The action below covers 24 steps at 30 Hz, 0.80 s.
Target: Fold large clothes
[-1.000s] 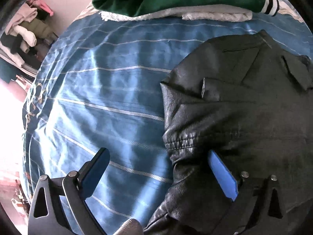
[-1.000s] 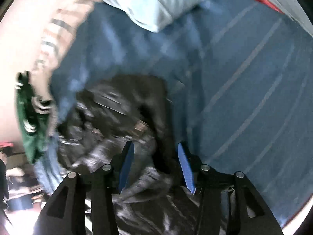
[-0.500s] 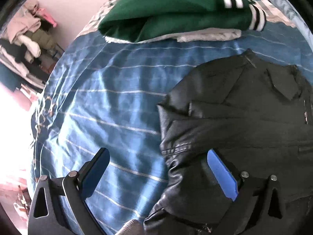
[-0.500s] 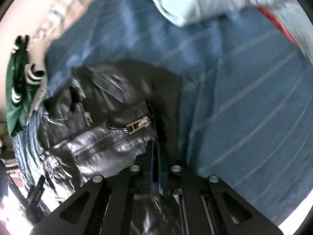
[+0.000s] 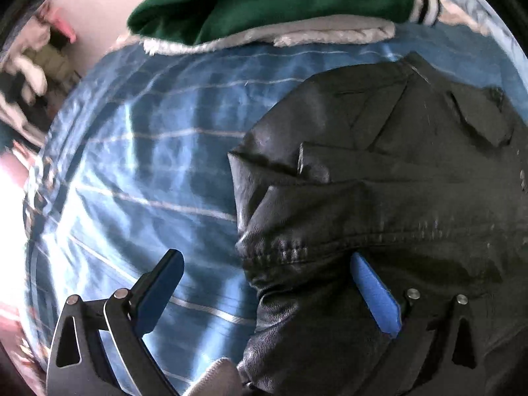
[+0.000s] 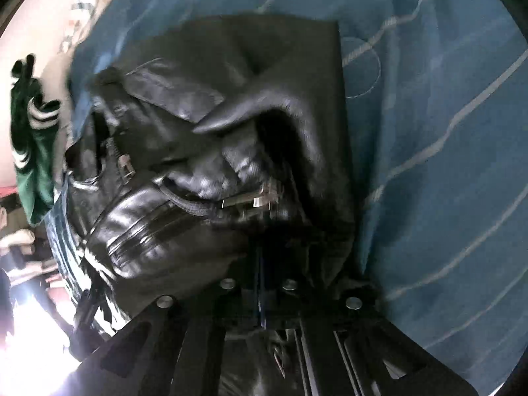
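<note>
— Right gripper first: its jaws are fully together, and black leather bunches right at the tips. I judge it has pinched a fold of the jacket, though the pads are buried in shadow.

— And the left gripper?

— Spread wide, holding nothing. One finger hangs over the blue sheet, the other over leather, so the jacket's near edge runs between them.

— So where does the jacket lie from each tool?

— From the left gripper it spreads ahead and off to the side of that second finger, collar end farthest. From the right one it heaps ahead and toward its first-finger side, zip just beyond the tips; bare sheet fills the other side.

— Long axis?

— Roughly away from both tools, hem near, collar far, as I read it. A fold across it would need both edges carried together.

— Which hand is nearer a fresh grip?

— The left; the edge already sits in its gap.

— Anything in the way?

— Green garment beyond the collar, on a grey layer. It stands clear of the jacket, yet a long throw forward could reach it.
</note>
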### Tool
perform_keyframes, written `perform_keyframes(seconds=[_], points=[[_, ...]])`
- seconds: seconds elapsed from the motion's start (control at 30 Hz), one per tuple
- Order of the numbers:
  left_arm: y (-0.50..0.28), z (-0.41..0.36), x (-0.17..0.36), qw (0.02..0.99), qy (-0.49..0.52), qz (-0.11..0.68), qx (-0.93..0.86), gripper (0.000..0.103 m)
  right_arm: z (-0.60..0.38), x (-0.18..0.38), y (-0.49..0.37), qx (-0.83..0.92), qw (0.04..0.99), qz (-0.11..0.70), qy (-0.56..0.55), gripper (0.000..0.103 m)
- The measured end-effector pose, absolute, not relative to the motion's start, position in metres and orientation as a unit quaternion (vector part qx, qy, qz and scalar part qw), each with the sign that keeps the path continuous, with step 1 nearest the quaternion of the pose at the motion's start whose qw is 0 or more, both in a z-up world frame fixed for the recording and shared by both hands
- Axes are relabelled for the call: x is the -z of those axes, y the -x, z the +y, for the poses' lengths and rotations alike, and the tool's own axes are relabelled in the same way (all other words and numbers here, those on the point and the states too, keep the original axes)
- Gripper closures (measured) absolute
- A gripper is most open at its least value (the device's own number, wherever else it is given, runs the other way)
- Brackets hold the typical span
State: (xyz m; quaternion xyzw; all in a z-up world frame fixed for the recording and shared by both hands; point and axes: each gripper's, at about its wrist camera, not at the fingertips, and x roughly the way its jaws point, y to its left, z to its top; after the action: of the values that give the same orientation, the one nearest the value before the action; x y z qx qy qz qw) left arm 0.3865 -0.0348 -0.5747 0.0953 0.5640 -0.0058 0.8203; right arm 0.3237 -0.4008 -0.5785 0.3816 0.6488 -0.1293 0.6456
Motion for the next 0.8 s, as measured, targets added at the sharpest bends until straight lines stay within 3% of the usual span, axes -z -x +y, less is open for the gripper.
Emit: perform_keyframes(seconds=[0.07, 0.2, 0.43, 0.57, 0.63, 0.67, 0.73, 0.8], points=[[-0.391, -0.031, 0.573, 0.811, -0.074, 0.581, 0.008, 0.000, -0.384, 0.556, -0.335, 0.138, 0.664, 0.666, -0.311, 0.103], [-0.389, -0.032, 0.556, 0.797, -0.081, 0.599, -0.018, 0.000, -0.362, 0.512, -0.331, 0.128, 0.693, 0.666, -0.244, 0.080], [-0.338, -0.046, 0.524, 0.799, -0.117, 0.589, -0.035, 0.000, -0.354, 0.515, -0.285, 0.136, 0.656, 0.705, -0.233, 0.079], [-0.312, -0.059, 0.532, 0.785, -0.130, 0.604, -0.044, 0.000, -0.341, 0.552, -0.272, 0.108, 0.652, 0.735, -0.153, 0.079], [-0.299, -0.067, 0.536, 0.781, -0.136, 0.607, -0.058, 0.000, -0.353, 0.557, -0.263, 0.144, 0.661, 0.726, -0.121, 0.088], [-0.295, -0.072, 0.538, 0.781, -0.138, 0.606, -0.064, 0.000, -0.368, 0.561, -0.256, 0.158, 0.660, 0.722, -0.131, 0.103], [-0.285, -0.080, 0.546, 0.778, -0.149, 0.605, -0.085, 0.000, -0.393, 0.574, -0.242, 0.158, 0.645, 0.725, -0.182, 0.103], [-0.274, -0.086, 0.556, 0.771, -0.168, 0.602, -0.121, 0.000, -0.409, 0.588, -0.230, 0.161, 0.633, 0.739, -0.165, 0.103]])
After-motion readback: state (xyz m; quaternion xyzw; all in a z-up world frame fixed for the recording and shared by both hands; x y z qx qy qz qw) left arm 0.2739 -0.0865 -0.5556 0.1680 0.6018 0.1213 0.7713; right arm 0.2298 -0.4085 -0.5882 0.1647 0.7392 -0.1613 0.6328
